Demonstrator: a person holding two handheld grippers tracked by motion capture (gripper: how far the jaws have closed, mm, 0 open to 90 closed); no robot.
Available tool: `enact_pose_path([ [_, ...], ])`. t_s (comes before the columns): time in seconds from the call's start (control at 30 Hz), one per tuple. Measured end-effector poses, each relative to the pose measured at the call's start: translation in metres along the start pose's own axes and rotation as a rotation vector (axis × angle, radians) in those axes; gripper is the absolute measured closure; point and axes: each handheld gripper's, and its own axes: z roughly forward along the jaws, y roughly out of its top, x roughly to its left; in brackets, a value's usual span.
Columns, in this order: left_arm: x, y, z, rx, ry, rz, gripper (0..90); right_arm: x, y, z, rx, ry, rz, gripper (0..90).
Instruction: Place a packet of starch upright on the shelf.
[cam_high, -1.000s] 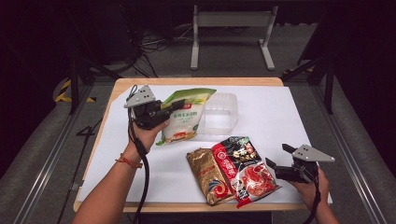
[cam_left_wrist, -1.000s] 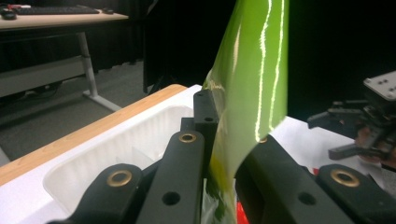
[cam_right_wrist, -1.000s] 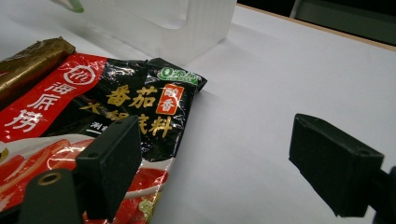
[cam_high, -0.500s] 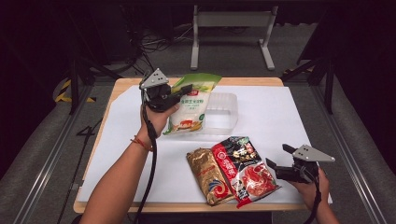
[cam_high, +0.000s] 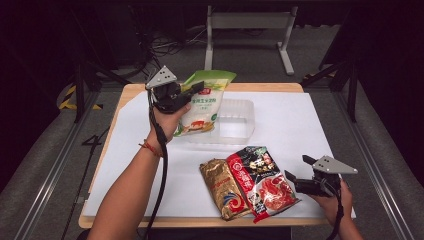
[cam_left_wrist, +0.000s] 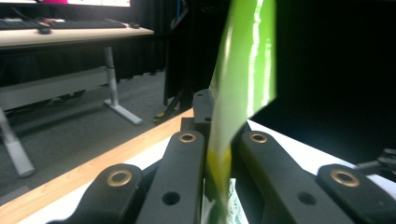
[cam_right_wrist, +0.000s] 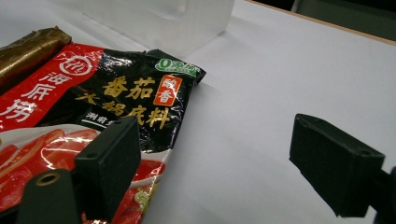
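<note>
A: Starting at the left, what has the left gripper (cam_high: 186, 96) got?

B: Its jaws are clamped tight on the green top edge of the green-and-white pouch (cam_high: 201, 106). The pouch hangs lifted off the white sheet (cam_high: 295, 120), over the near-left part of the clear plastic tray (cam_high: 235, 120). In the left gripper view the green film (cam_left_wrist: 243, 70) stands pinched edge-on between the two black jaws.

A: And moving toward the middle?

B: The gold packet (cam_high: 224, 187) lies flat near the front edge of the table, and the red-and-black sauce packet (cam_high: 260, 180) lies just beside it on the right, overlapping its edge.

A: The right side?

B: The right gripper (cam_high: 300, 183) rests low on the sheet, jaws spread wide with nothing between them. One jaw sits over the red-and-black packet's (cam_right_wrist: 121, 102) corner; whether it touches, I cannot tell.
</note>
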Motion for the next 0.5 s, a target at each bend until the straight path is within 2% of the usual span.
enact_pose_path([
  [0.13,0.001,0.000,0.002,0.001,0.005,-0.004,89.9,0.002,0.000,0.001,0.004,-0.004,-0.013,17.2],
  [0.27,0.007,-0.002,0.004,0.000,0.030,-0.019,89.9,0.001,-0.001,0.001,0.006,-0.002,-0.012,17.2],
  [0.33,0.010,-0.003,0.011,0.013,0.052,-0.015,89.9,0.001,-0.001,0.002,0.008,-0.003,-0.009,17.2],
  [0.5,0.014,-0.005,0.024,0.024,0.070,-0.014,89.9,0.002,-0.001,0.001,0.008,-0.005,-0.014,17.2],
])
